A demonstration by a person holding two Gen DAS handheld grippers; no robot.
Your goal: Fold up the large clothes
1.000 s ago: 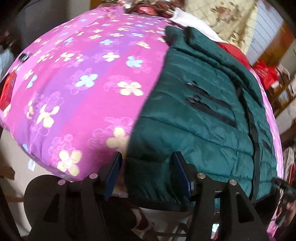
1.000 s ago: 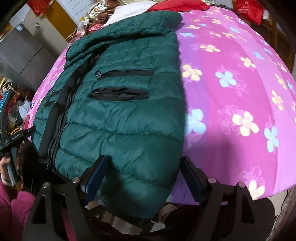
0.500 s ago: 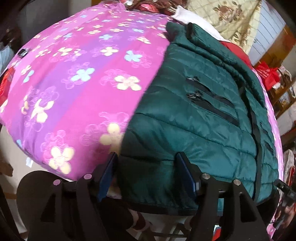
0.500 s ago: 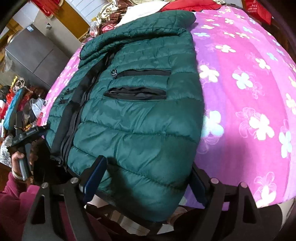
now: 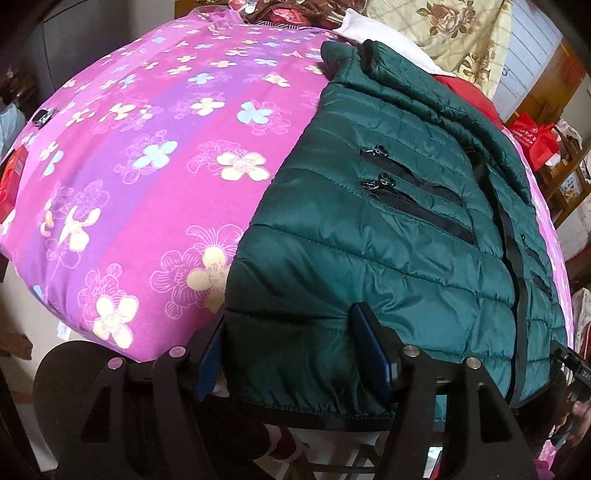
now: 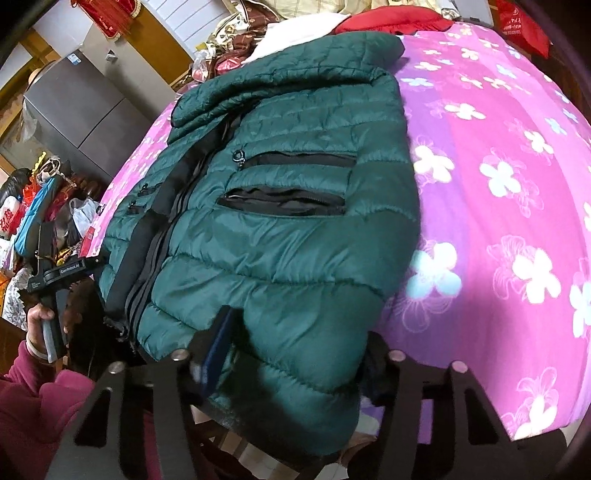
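A dark green quilted puffer jacket (image 5: 388, 229) lies front-up on a bed covered by a pink and purple floral sheet (image 5: 155, 177), its collar toward the far side and its hem hanging over the near edge. Two black zipped pockets (image 6: 288, 199) show on the chest panel, and a black zipper placket runs down the jacket's middle. The left gripper (image 5: 291, 354) straddles one bottom corner of the jacket; hem fabric bulges between its blue-padded fingers (image 5: 369, 347), and its jaws are closing, though the view does not settle whether the pads already press the cloth. The right gripper (image 6: 295, 354) sits at the other bottom corner with the puffy hem filling the gap between its fingers (image 6: 218, 347); its jaws are closing on that fabric, the right finger mostly hidden by the jacket. In the right wrist view, a hand (image 6: 38, 321) in a magenta sleeve (image 6: 40, 410) holds the other gripper's handle beside the bed. Behind the jacket lie a red garment (image 6: 391, 20) and a white cloth (image 5: 384, 37), with a grey refrigerator (image 6: 77, 107) farther back.
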